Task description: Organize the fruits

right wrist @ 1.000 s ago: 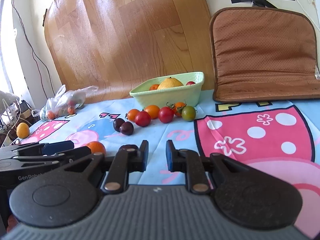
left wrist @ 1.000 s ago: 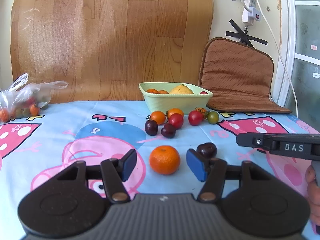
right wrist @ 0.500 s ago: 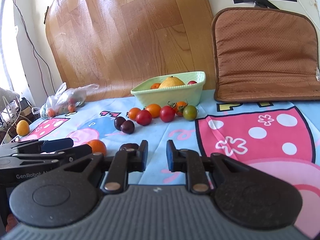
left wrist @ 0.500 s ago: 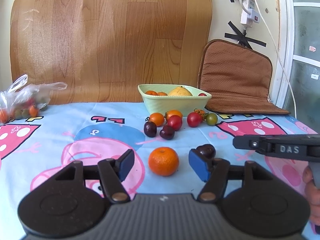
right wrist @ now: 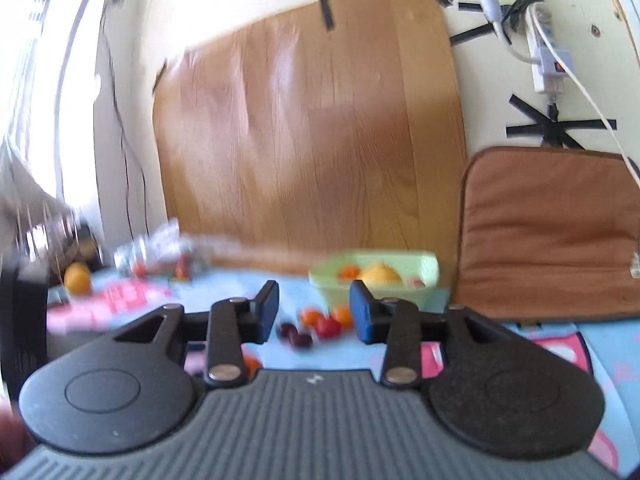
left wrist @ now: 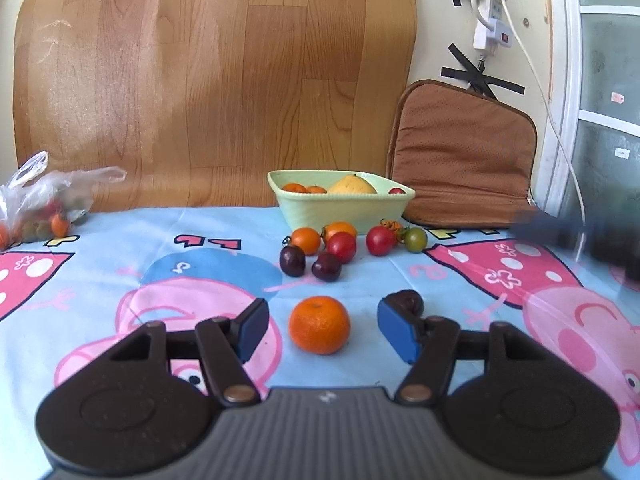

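Two grippers show here, one in each view. The left gripper (left wrist: 322,330) has its jaws wide, one blue pad on each side of a small orange (left wrist: 319,325), and the pads do not touch it. The orange sits on the tabletop (left wrist: 120,264), on the side of the green bowl (left wrist: 340,205) nearest the camera and well apart from it. A dark plum (left wrist: 408,301) lies just behind the pad on the right of the view. Two more dark plums (left wrist: 310,262) lie between the orange and the bowl. Little red and orange tomatoes (left wrist: 340,240) lie just in front of the bowl, with a green one (left wrist: 416,239) at the right end of that row. Inside the bowl are a big yellow fruit (left wrist: 352,185) and some small orange ones. A plastic bag of fruit (left wrist: 40,208) lies far to the left of the bowl, and a brown cushion (left wrist: 460,164) leans just to the right of it.

The right gripper (right wrist: 314,312) is in the air and its view is blurry. Its jaws are opening and nothing is between them
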Demonstrator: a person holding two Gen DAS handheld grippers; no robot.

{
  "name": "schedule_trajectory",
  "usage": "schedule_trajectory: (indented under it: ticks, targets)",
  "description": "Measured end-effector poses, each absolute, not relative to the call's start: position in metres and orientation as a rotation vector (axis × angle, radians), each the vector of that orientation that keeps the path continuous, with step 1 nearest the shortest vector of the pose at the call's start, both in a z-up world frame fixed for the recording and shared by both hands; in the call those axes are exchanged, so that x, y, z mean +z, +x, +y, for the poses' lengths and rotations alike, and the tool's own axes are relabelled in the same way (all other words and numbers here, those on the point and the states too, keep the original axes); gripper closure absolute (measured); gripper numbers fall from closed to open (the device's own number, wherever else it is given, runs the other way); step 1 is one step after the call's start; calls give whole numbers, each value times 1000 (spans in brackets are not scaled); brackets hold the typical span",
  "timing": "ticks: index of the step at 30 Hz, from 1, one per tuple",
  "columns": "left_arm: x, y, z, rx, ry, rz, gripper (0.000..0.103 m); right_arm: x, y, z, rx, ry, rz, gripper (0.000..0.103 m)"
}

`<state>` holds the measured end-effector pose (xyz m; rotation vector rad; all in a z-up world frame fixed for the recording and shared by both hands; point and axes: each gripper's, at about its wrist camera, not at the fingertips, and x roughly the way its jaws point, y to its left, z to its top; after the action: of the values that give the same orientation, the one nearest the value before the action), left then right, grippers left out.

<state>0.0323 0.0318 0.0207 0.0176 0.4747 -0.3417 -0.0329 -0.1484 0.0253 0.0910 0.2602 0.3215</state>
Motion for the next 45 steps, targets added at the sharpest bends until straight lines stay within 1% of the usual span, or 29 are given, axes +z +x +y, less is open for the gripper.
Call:
schedule_trajectory:
  ticks: [2,4,10,17,19,26,33,37,39,40,45]
  targets:
    - [21,31,33,-337,15,468,41,10,-24,-149,304,125,354,62]
    - [21,30,33,-334,16,466,41,4,-19,-152,312,166,402,62]
    - [20,34,32,-346,20,484,41,9,-18,-143,328,128,411,61]
    - [18,43,32,-360,8,544,41,10,9,-130,345,-6,455,61]
    - [16,47,31,-355,4,567,43,8,17,-126,343,-30,463,61]
    - [12,61,36,-351,-46,642,43,3,34,-130,345,-12,510,61]
    - [13,63,37,-308,-68,632,45,-4,38,-127,367,-5,549,61]
    - [13,70,36,-312,-75,644,51,-5,42,-127,370,-3,554,61]
    - [13,74,34,-320,-85,645,62,-5,47,-126,378,9,561,61]
    - [13,75,34,-321,-89,645,64,-5,50,-126,381,14,565,61]
    - [11,77,42,-314,-147,650,64,-6,60,-124,411,39,587,61]
